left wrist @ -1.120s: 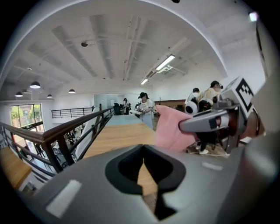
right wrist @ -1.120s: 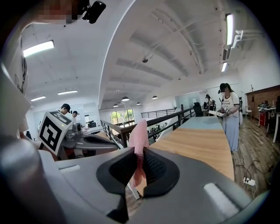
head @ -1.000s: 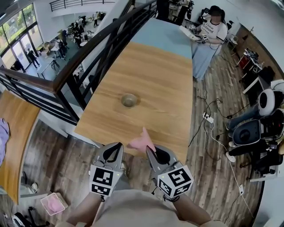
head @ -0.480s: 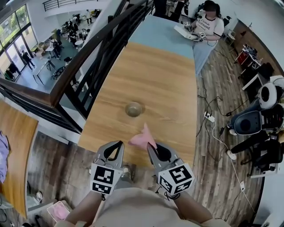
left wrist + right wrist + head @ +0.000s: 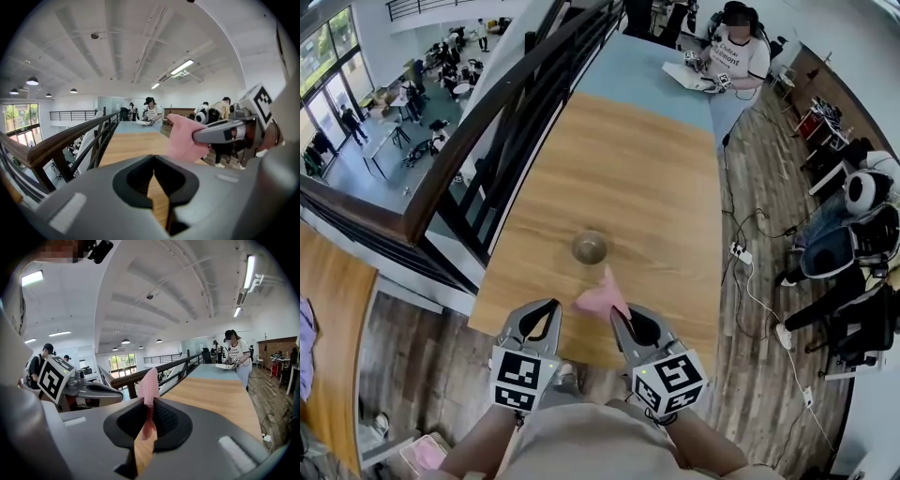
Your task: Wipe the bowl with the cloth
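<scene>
A small metal bowl stands on the long wooden table, near its front end. My right gripper is shut on a pink cloth, which sticks up from its jaws over the table's front edge, a short way this side of the bowl. In the right gripper view the pink cloth is pinched between the closed jaws. My left gripper is shut with nothing in it, level with the right one and left of the cloth. The left gripper view shows the cloth held by the right gripper.
A dark railing runs along the table's left side, with a drop to a lower floor beyond. A person stands at the far right end holding a tray. Cables and equipment lie on the wooden floor to the right.
Both grippers have moved forward to the table's front edge, so the bowl now lies closer to them. The right gripper has kept the pink cloth throughout.
</scene>
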{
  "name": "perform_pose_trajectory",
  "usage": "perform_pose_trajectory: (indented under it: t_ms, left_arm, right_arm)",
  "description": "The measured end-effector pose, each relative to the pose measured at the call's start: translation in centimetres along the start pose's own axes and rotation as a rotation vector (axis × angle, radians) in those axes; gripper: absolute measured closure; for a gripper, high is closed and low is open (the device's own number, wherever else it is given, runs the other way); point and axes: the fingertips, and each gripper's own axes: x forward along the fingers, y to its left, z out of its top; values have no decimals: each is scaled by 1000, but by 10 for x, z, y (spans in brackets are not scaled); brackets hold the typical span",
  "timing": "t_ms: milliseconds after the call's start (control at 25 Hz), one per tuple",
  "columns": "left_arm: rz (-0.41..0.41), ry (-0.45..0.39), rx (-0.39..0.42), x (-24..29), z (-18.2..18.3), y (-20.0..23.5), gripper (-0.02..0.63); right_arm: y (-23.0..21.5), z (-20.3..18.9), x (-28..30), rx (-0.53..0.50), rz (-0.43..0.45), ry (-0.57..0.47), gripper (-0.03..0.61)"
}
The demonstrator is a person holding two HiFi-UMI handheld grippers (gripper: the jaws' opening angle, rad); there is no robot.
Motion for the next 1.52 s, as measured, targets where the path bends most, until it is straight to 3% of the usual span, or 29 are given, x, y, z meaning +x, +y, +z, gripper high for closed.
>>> perform_pose_trajectory:
  t_ms: [400, 960, 1520]
  left_arm:
    - [-2, 13, -61, 10, -7, 8, 612]
    - [52, 41, -120, 27, -2, -2, 607]
    - [84, 114, -50, 95, 1, 13, 529]
  right_arm:
    - [-18, 3, 8, 24, -53, -10, 552]
    - [-51, 0, 12, 25, -4, 13, 552]
    - [-107, -11, 45, 46, -22, 25, 552]
